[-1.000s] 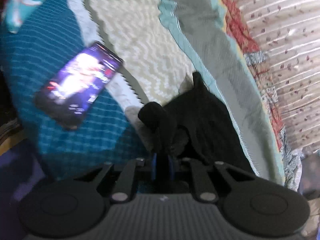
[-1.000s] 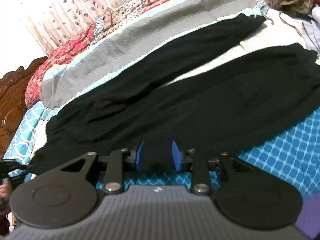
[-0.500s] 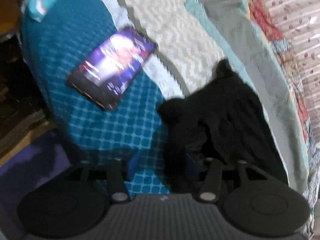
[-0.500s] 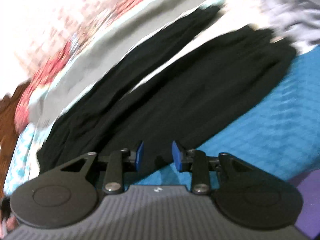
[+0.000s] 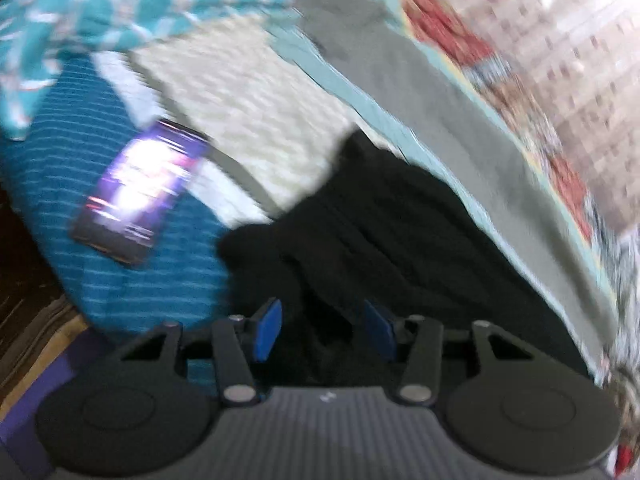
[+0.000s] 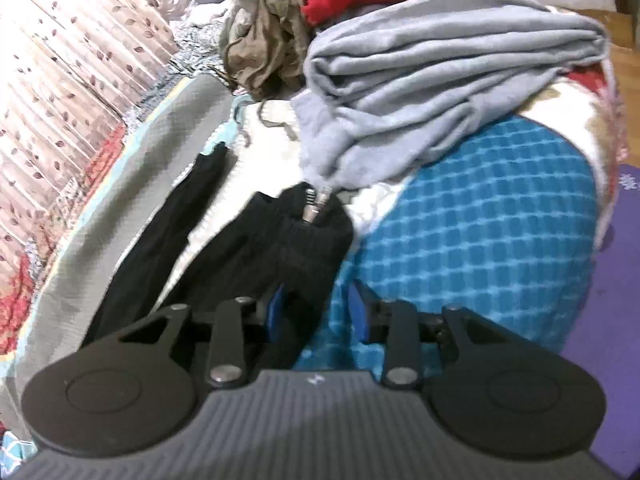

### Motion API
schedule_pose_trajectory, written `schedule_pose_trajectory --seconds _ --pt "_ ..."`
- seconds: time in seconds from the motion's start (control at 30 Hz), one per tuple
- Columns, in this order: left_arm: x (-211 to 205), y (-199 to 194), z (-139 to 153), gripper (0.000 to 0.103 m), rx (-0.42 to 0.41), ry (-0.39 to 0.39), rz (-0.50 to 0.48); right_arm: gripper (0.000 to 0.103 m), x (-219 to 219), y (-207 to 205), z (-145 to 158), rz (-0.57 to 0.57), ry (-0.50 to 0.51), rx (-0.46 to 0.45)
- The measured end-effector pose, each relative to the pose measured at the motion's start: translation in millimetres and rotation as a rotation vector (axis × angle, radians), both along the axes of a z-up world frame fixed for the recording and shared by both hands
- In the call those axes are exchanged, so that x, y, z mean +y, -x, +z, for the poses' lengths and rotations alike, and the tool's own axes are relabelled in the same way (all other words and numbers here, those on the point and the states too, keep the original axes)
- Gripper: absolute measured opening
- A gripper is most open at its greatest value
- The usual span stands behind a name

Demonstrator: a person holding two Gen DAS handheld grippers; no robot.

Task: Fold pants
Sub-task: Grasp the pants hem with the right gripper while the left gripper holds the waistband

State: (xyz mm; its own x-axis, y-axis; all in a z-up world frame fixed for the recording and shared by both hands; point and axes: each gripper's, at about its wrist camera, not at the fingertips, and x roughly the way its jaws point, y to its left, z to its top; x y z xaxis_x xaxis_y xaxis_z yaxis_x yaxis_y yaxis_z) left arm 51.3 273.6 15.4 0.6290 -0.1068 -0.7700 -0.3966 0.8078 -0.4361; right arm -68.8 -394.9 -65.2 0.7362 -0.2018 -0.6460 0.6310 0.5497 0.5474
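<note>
Black pants lie spread on the bed. In the left wrist view their bunched waist end [image 5: 360, 232] lies just ahead of my left gripper [image 5: 324, 330], which is open with black cloth between its blue pads, not clamped. In the right wrist view the two legs [image 6: 280, 240] run away from me, and the near leg's cuff lies by my right gripper [image 6: 316, 314]. That gripper is open, with the near leg's edge passing between its pads over the blue checked cover [image 6: 480, 240].
A lit phone [image 5: 140, 192] lies on the blue cover left of the waist. A grey garment [image 6: 420, 92] with metal cord tips [image 6: 316, 204] rests on the near cuff. Brown and red clothes [image 6: 304, 8] pile behind it. A purple mat [image 6: 616, 280] lies beside the bed.
My left gripper has opened and let go of the bunched waist cloth. My right gripper has swung right along the legs to the cuff end and stays open.
</note>
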Motion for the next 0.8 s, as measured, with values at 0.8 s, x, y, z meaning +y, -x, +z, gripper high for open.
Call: schedule_pose_trajectory --seconds 0.8 --pt "-44.7 -47.8 48.5 0.047 -0.081 -0.351 -0.226 0.044 -4.7 47.3 48.6 -0.244 0.36 0.07"
